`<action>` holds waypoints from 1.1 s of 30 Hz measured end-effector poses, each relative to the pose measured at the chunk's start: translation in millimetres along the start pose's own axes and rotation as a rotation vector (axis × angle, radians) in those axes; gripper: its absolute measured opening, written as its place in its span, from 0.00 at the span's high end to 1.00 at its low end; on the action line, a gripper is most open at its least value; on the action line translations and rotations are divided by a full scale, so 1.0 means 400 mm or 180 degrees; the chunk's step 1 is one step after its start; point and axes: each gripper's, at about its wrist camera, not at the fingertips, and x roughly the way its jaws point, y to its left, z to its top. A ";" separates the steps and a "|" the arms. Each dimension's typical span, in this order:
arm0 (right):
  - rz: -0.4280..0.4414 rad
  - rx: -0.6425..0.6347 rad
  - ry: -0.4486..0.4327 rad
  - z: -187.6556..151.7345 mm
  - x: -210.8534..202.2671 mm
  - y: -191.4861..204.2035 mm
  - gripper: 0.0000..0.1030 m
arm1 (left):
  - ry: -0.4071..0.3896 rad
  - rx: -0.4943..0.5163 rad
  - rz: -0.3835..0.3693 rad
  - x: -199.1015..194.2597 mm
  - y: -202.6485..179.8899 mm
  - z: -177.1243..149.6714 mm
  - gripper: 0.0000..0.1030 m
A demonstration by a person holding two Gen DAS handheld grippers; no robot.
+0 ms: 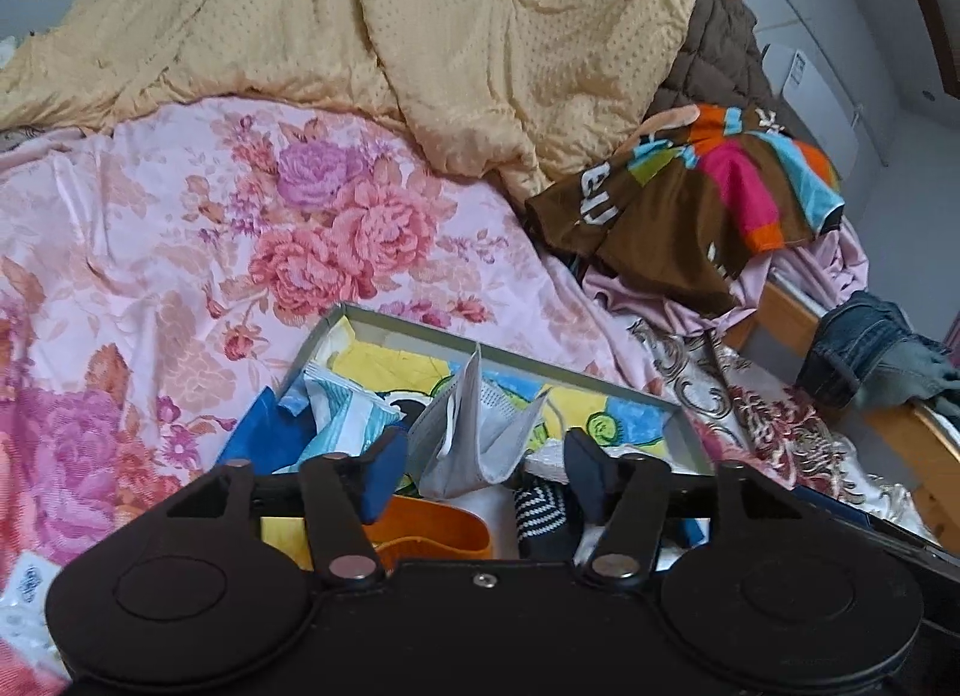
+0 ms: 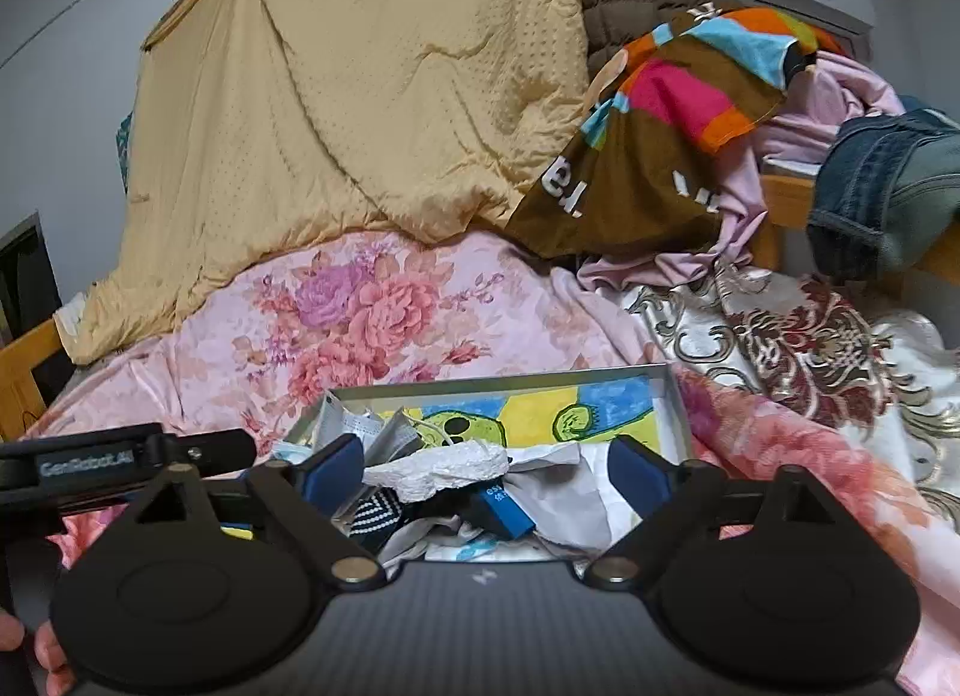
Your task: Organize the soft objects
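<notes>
A shallow grey box (image 1: 420, 327) with a cartoon-printed bottom lies on the floral bedspread; it also shows in the right wrist view (image 2: 498, 378). It holds a grey face mask (image 1: 468, 432), a striped sock (image 1: 540, 507), an orange piece (image 1: 432, 534), packets and crumpled white tissue (image 2: 438, 468). My left gripper (image 1: 483, 471) is open just above the box, with the mask standing between its jaws. My right gripper (image 2: 486, 471) is open over the box's near end, above the tissue and a blue packet (image 2: 501, 510). Neither holds anything.
A yellow quilt (image 1: 372, 24) is heaped at the back of the bed. A brown multicoloured garment (image 1: 690, 198), pink cloth (image 2: 828, 96) and jeans (image 1: 870, 348) lie at the right by the wooden bed rail (image 1: 798, 306). A gold-patterned cloth (image 2: 810, 348) covers the right side.
</notes>
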 end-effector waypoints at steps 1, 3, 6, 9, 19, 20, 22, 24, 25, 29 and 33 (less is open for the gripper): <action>-0.0008 0.0013 -0.0011 0.001 -0.014 0.001 0.06 | -0.0019 0.0014 -0.0002 -0.015 -0.003 0.000 0.33; -0.0015 0.0037 -0.0041 0.001 -0.045 0.004 0.03 | -0.0063 0.0029 -0.0001 -0.049 -0.008 -0.001 0.28; -0.0034 0.0075 -0.0078 -0.002 -0.089 0.007 0.00 | -0.0082 0.0067 0.0001 -0.096 -0.018 -0.004 0.18; -0.0049 0.0049 -0.0104 -0.004 -0.131 0.013 0.00 | -0.0132 0.0124 -0.0006 -0.143 -0.027 -0.008 0.10; -0.0105 -0.0015 -0.0367 -0.001 -0.251 0.050 0.00 | -0.0275 0.0321 -0.0123 -0.291 -0.052 -0.019 0.01; -0.0108 -0.0014 -0.0376 -0.003 -0.258 0.050 0.00 | -0.0285 0.0338 -0.0118 -0.303 -0.053 -0.019 0.01; -0.0114 -0.0011 -0.0391 -0.006 -0.271 0.053 0.00 | -0.0315 0.0358 -0.0106 -0.323 -0.055 -0.020 0.01; -0.0106 -0.0003 -0.0407 -0.008 -0.282 0.054 0.00 | -0.0340 0.0378 -0.0084 -0.340 -0.056 -0.020 0.01; -0.0104 -0.0002 -0.0418 -0.009 -0.288 0.056 0.00 | -0.0352 0.0388 -0.0075 -0.347 -0.056 -0.020 0.01; -0.0095 -0.0014 -0.0461 -0.009 -0.305 0.064 0.00 | -0.0388 0.0433 -0.0049 -0.369 -0.056 -0.022 0.01; -0.0080 -0.0004 -0.0490 -0.015 -0.319 0.068 0.00 | -0.0409 0.0495 -0.0019 -0.385 -0.059 -0.030 0.01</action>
